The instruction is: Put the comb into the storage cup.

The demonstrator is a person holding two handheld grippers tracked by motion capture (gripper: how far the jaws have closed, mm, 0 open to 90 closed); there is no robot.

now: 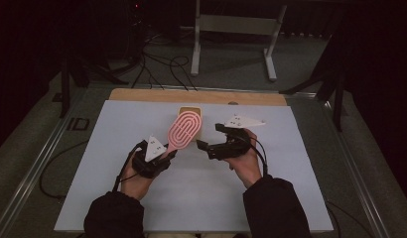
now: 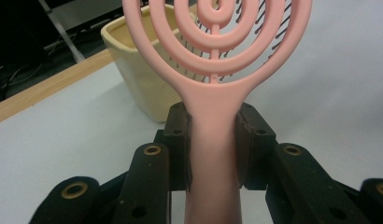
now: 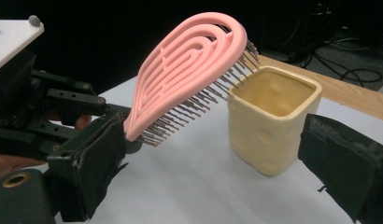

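Left tool (image 1: pixel 168 153) clamped on handle of pink hairbrush (image 1: pixel 182 130), brush head raised, angled far-right over cream square cup (image 3: pixel 272 118) at far middle of worktop (image 1: pixel 201 198). Right tool (image 1: pixel 209 140) jaws wide apart, holding nothing, just right of brush, near cup.

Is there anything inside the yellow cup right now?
The yellow cup looks empty in the right gripper view: bare inner walls, though its bottom is hidden by the rim. The pink hairbrush hangs above it, bristles near the rim, not inside.

Pink hairbrush (image 1: pixel 182 130) tilted, bristles down, over cream cup (image 3: pixel 273 122).
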